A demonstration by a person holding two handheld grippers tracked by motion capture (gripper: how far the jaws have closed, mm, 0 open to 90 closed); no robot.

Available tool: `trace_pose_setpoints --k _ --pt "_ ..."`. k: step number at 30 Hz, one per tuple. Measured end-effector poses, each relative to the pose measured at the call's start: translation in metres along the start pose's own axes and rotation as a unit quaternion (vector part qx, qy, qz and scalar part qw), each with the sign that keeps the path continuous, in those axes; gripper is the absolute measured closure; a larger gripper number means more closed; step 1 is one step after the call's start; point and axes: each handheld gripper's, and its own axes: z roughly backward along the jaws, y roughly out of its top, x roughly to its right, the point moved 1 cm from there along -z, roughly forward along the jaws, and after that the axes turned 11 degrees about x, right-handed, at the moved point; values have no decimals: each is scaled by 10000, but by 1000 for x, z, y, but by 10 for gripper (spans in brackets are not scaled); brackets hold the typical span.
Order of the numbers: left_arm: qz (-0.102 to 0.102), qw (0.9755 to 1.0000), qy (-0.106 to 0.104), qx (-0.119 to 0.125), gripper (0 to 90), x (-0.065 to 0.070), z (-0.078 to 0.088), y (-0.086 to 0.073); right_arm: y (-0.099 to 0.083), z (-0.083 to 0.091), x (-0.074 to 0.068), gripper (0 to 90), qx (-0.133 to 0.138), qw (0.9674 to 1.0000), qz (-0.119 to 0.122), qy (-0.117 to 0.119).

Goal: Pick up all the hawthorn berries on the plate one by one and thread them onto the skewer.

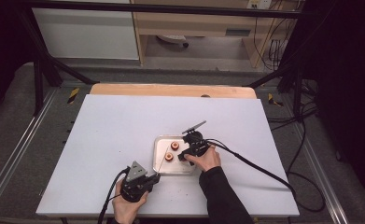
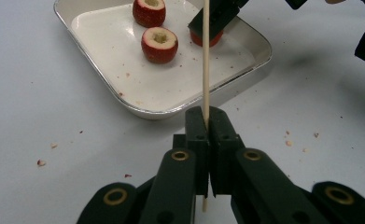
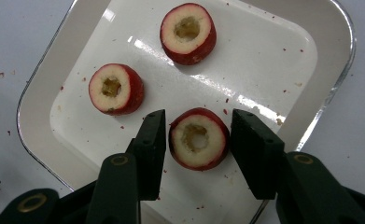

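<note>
— Since the right gripper (image 3: 196,140) straddles the near fruit piece (image 3: 199,139), how does that piece sit?
— Cut face up, hollow core showing, red skin round the side, in the near right part of the tray (image 3: 327,100). A black jaw stands on either side of it with a thin gap at each flank — the pads do not press yet, so I call the tongs open around it.

— And how will it handle?
— Light, I'd judge, and soft-fleshed; the ring is thin where the core is gone, so a hard squeeze could crush or split it. The skin looks smooth, maybe slippery. Best taken on the skin at opposite flanks, low on the sides, with gentle pressure.

— What about the skewer?
— The left gripper (image 2: 206,122) is clamped on the skewer (image 2: 206,56) close to its lower end, off the tray's near left corner. It is thin and stiff, and looks easy to snap if bent.

— Anything else around?
— Two more cored pieces, one at the left (image 3: 115,88) and one farther (image 3: 188,32), both apart from the jaws. Crumbs dot the tray and the table (image 1: 124,130).
</note>
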Motion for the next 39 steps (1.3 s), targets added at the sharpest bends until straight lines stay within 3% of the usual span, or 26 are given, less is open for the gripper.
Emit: trace_pose_setpoints --k 6,10,14,18,27,30,31,32,35,38,39 --pt "-5 10000 -2 8 881 0 0 0 1 1 0 600 -17 9999 -110 17" --pt "3 10000 -8 30 881 1 1 0 2 7 -1 601 140 9998 -123 102" --pt "3 10000 -2 78 881 4 0 1 4 20 -2 601 532 9982 -132 234" --pt "29 9999 36 133 882 7 -1 1 5 33 -3 601 987 9942 -151 387" --pt "163 9996 137 196 881 12 -4 1 1 49 2 602 1975 9769 -382 722" --pt "218 9994 171 205 882 14 -6 1 -2 51 3 602 2250 9690 -538 863" --pt "218 9994 171 205 882 14 -6 1 -2 51 3 602 2250 9690 -538 863" --pt "244 9993 174 219 881 17 -8 1 -3 52 4 601 2413 9639 -625 932" --pt "281 9992 189 222 881 20 -10 1 -5 52 3 602 2633 9570 -695 1003" --pt "364 9988 224 231 881 23 -13 1 -7 53 4 602 2884 9472 -838 1124" --pt "364 9988 224 231 881 23 -13 1 -7 53 4 602 2884 9472 -838 1124"
